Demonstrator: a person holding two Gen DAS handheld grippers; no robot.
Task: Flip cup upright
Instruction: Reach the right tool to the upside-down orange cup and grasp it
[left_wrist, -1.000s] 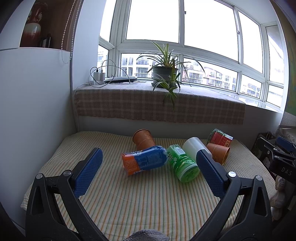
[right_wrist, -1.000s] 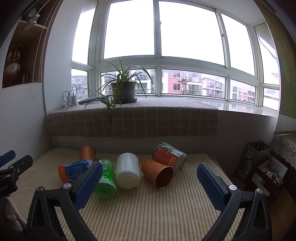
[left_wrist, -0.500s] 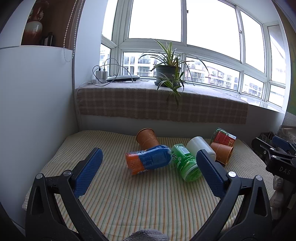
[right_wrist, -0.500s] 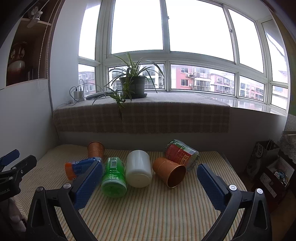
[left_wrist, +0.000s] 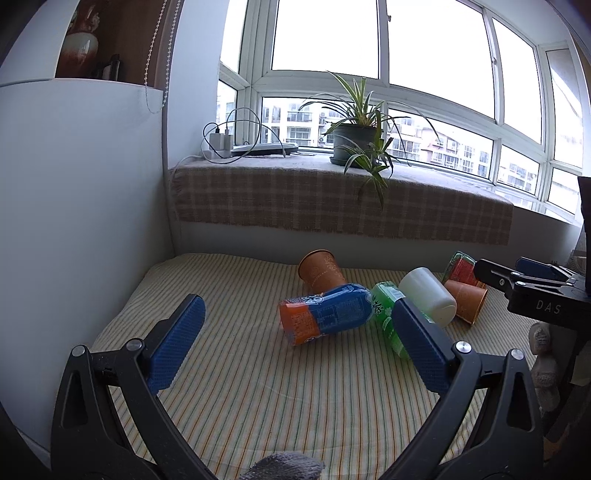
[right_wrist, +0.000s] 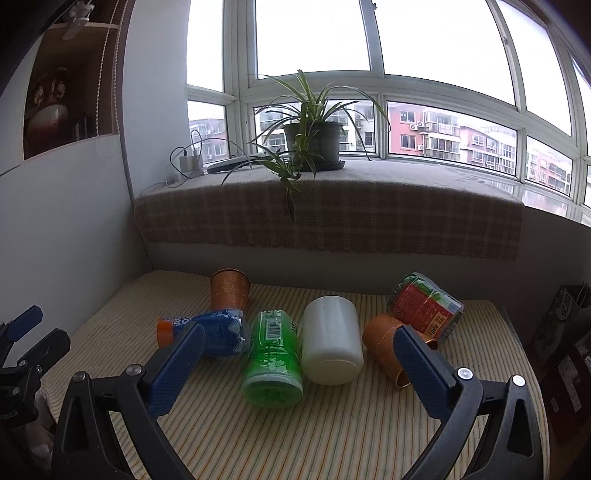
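Both tools, left tool (left_wrist: 295, 345) and right tool (right_wrist: 299, 363), wide open and empty, have edged closer to six tipped cups, white plastic cup (right_wrist: 330, 341) lying mid-row on striped surface (right_wrist: 332, 435), approach underway.

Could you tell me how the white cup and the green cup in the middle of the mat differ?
The white cup is plain and opaque; the green cup is translucent with a printed label. The white cup looks squatter, the green cup slimmer and longer. Both lie on their sides, side by side on the striped mat, one end toward the open right gripper.
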